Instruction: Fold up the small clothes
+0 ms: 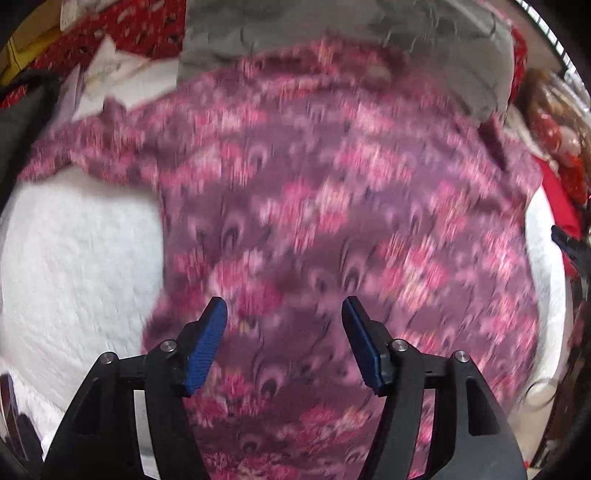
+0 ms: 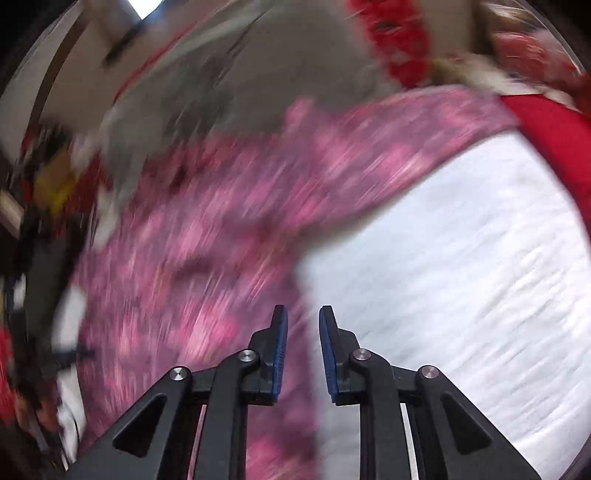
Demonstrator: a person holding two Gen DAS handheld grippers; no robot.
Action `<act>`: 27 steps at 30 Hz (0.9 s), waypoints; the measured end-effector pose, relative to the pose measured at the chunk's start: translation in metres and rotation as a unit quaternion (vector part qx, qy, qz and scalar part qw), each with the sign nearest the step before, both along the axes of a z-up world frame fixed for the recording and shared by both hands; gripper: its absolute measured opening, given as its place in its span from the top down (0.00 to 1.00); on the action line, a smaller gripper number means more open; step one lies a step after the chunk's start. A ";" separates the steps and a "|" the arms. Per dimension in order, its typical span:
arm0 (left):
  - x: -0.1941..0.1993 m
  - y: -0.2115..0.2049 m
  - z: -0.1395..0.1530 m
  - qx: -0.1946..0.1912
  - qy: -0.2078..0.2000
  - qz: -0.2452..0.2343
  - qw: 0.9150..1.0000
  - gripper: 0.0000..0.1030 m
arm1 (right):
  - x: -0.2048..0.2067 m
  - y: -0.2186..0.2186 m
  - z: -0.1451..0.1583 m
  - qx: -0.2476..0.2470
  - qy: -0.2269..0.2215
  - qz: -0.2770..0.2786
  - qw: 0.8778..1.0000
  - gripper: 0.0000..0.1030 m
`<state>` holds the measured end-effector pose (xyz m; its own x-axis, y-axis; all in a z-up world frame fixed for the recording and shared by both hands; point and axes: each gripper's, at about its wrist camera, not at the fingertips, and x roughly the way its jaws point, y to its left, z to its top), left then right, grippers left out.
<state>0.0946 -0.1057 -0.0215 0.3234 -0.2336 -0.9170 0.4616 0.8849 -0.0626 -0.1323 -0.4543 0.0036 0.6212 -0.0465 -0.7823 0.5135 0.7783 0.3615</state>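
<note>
A small pink and purple patterned garment (image 1: 314, 206) lies spread on a white padded surface (image 1: 81, 266). Its sleeves reach out to the left and right. My left gripper (image 1: 284, 310) is open above the garment's lower middle, with nothing between its blue pads. In the right wrist view the same garment (image 2: 192, 236) fills the left side, strongly blurred. My right gripper (image 2: 303, 317) is partly open and empty, over the garment's right edge where it meets the white surface (image 2: 461, 288).
A grey cloth (image 1: 332, 40) lies beyond the garment's top. Red patterned fabric (image 1: 122, 22) and white papers (image 1: 122, 81) are at the far left. A red item (image 2: 554, 140) lies at the far right. Both views are motion-blurred.
</note>
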 end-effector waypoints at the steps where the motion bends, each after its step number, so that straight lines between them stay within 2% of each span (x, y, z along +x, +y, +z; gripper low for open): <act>1: 0.006 -0.003 0.003 -0.005 -0.002 0.003 1.000 0.38 | -0.002 -0.031 0.008 0.005 -0.009 -0.044 0.999 0.68; 2: 0.012 -0.006 0.005 -0.013 0.000 0.006 1.000 0.38 | -0.005 -0.056 0.013 0.009 -0.016 -0.078 0.997 0.63; 6: 0.033 -0.013 -0.006 -0.041 0.036 0.019 0.998 0.38 | -0.016 -0.153 0.016 0.042 -0.043 -0.214 0.975 0.58; 9: 0.044 -0.021 -0.017 -0.049 0.050 0.023 0.997 0.38 | -0.002 -0.194 0.001 0.072 -0.058 -0.266 0.959 0.56; 14: 0.054 -0.033 -0.022 -0.052 0.053 0.026 0.997 0.38 | 0.039 -0.243 -0.031 0.096 -0.055 -0.300 0.947 0.55; 17: 0.058 -0.037 -0.019 -0.062 0.054 0.026 0.996 0.38 | 0.054 -0.266 -0.046 0.104 -0.061 -0.324 0.938 0.49; 20: 0.064 -0.043 -0.017 -0.072 0.057 0.029 0.995 0.38 | 0.065 -0.281 -0.052 0.102 -0.074 -0.327 0.937 0.48; 21: 0.066 -0.046 -0.015 -0.078 0.059 0.030 0.995 0.38 | 0.066 -0.282 -0.051 0.101 -0.079 -0.321 0.938 0.49; 22: 0.068 -0.049 -0.013 -0.081 0.059 0.031 0.994 0.38 | 0.067 -0.282 -0.048 0.093 -0.078 -0.316 0.941 0.62; 23: 0.071 -0.054 -0.011 -0.084 0.059 0.031 0.994 0.38 | 0.067 -0.281 -0.044 0.077 -0.072 -0.307 0.946 0.89; 25: 0.077 -0.062 -0.006 -0.089 0.055 0.029 0.994 0.38 | 0.067 -0.280 -0.032 0.060 -0.073 -0.290 0.952 0.93; 27: 0.085 -0.070 0.003 -0.092 0.040 0.029 0.995 0.38 | 0.059 -0.280 -0.012 0.037 -0.101 -0.284 0.953 0.96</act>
